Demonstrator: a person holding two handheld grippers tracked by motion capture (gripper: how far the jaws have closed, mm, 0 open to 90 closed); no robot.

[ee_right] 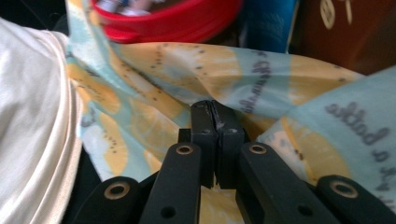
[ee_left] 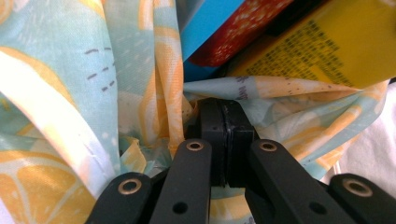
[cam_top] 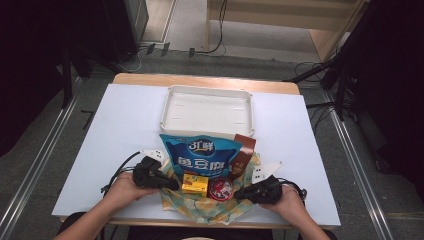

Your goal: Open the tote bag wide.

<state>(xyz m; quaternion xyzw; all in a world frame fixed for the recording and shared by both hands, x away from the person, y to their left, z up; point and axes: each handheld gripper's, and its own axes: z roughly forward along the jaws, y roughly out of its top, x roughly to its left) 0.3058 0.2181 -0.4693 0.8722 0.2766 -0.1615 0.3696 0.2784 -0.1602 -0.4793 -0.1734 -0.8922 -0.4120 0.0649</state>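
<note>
A light-blue cloth with orange-slice print (cam_top: 205, 207) lies at the table's front middle under a blue snack bag (cam_top: 202, 157), a brown box (cam_top: 243, 152), a yellow box (cam_top: 195, 183) and a round red tin (cam_top: 220, 189). My left gripper (cam_top: 172, 185) is at the cloth's left edge. In the left gripper view its jaws (ee_left: 226, 123) are pressed together with the cloth (ee_left: 56, 93) bunched at their tip, and the yellow box (ee_left: 327, 51) is beyond. My right gripper (cam_top: 239, 192) is at the cloth's right edge, shut (ee_right: 215, 126) on a fold of cloth (ee_right: 154, 93) below the red tin (ee_right: 173, 21).
A white rectangular tray (cam_top: 207, 91) stands behind the goods at the back middle of the white-covered table (cam_top: 125, 130). Bare white surface lies on both sides of the pile. Cables and stand legs are on the floor beyond the table.
</note>
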